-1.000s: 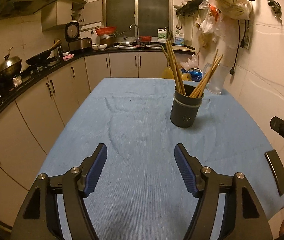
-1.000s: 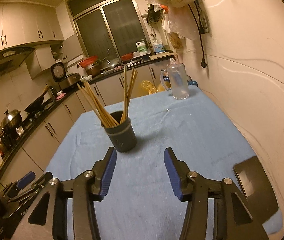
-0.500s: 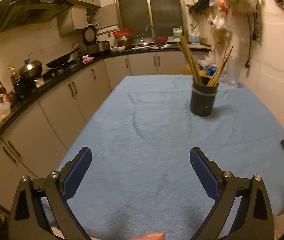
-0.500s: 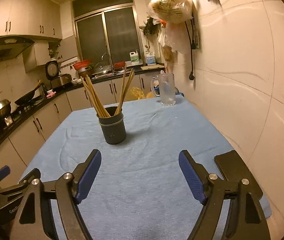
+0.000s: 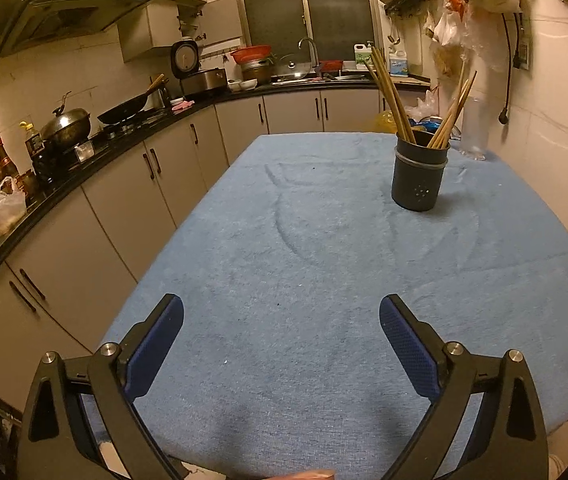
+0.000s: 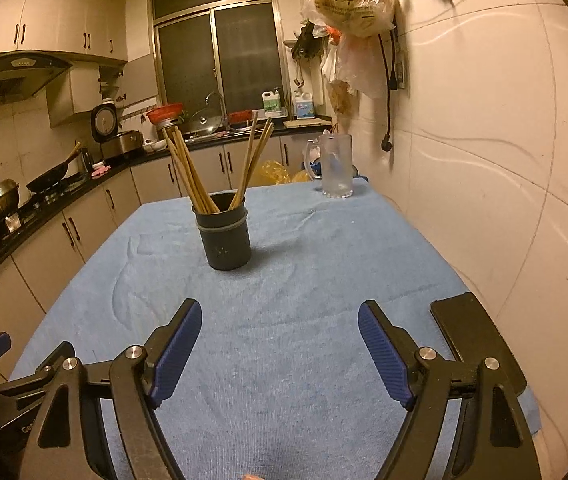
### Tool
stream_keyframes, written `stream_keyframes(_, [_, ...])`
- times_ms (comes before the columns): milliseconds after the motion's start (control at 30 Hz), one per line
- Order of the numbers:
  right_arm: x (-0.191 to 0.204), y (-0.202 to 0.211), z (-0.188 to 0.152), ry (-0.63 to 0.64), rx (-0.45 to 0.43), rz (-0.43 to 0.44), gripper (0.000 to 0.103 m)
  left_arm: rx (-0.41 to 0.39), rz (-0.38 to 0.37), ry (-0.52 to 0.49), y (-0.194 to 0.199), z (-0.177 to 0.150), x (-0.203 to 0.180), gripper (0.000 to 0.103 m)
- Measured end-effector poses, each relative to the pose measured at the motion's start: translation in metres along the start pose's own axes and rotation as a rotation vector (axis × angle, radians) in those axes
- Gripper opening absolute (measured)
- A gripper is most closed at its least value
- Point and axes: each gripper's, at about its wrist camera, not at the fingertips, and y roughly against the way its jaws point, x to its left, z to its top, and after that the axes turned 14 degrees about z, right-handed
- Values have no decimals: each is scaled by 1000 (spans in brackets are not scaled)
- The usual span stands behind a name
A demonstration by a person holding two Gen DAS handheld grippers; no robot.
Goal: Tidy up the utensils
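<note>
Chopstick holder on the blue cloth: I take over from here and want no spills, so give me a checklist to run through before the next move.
1. Left gripper open, nothing between its pads: ok.
2. Right gripper open, nothing between its pads: ok.
3. Chopstick holder upright on the blue cloth, apart from both grippers: ok.
4. Chopsticks all inside the holder, leaning in two bunches; none lies loose on the cloth: ok.
5. Glass mug stands at the far edge, clear of the holder: ok.
6. Black flat object lies close beside the right gripper, in the way of a sideways sweep: not ok.
</note>
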Motion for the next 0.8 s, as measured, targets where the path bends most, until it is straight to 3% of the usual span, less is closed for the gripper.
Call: stream_keyframes(800, [5, -10, -5, 11, 47, 3, 85, 26, -3, 0, -6, -5, -2, 98])
